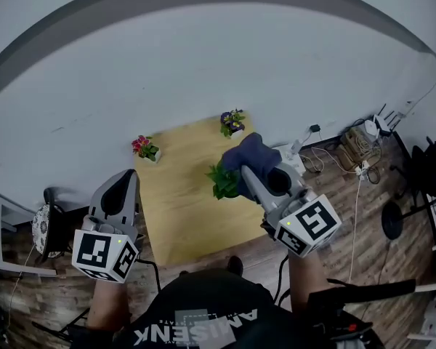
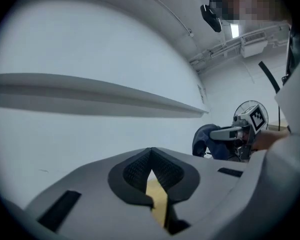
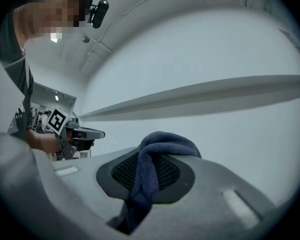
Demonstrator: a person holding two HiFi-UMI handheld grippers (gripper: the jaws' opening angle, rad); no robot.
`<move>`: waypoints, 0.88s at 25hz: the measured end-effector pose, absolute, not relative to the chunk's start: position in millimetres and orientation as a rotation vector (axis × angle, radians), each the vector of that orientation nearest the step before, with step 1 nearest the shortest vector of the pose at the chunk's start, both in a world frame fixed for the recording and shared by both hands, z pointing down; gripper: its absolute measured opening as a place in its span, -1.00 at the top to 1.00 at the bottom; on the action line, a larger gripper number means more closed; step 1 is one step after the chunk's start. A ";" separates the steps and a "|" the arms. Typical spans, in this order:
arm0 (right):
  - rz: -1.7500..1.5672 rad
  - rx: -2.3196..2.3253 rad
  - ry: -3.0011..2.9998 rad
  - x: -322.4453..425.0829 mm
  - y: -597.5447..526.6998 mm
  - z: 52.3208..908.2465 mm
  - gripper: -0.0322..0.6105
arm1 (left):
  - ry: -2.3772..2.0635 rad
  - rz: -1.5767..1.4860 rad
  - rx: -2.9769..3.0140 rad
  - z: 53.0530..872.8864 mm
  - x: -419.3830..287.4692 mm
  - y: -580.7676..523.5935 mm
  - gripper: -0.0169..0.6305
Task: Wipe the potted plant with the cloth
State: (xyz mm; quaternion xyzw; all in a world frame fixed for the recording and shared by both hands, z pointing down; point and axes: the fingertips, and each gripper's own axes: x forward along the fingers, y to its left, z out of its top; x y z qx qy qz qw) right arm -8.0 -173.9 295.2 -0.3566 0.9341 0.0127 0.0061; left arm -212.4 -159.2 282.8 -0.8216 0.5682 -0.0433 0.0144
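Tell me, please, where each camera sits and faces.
Head view: on the person's head, looking down at the table and potted plants; forearms, left gripper and right gripper show.
Left gripper view: on the left gripper, along its shut jaws toward the wall; the right hand shows.
Right gripper view: on the right gripper, along jaws shut on the cloth toward the wall; left hand, torso show.
Shared: each gripper view shows the other gripper.

3 potted plants (image 1: 224, 182) (image 1: 145, 148) (image 1: 232, 122), 1 cloth (image 1: 256, 151), 2 grippers (image 1: 128, 177) (image 1: 248, 173), seemingly 1 low wooden table (image 1: 185, 209)
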 end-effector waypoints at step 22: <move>0.036 -1.259 2.910 5.3 -187.4 304.8 0.74 | 1.744 -0.205 -2.542 293.8 -192.3 -180.7 0.94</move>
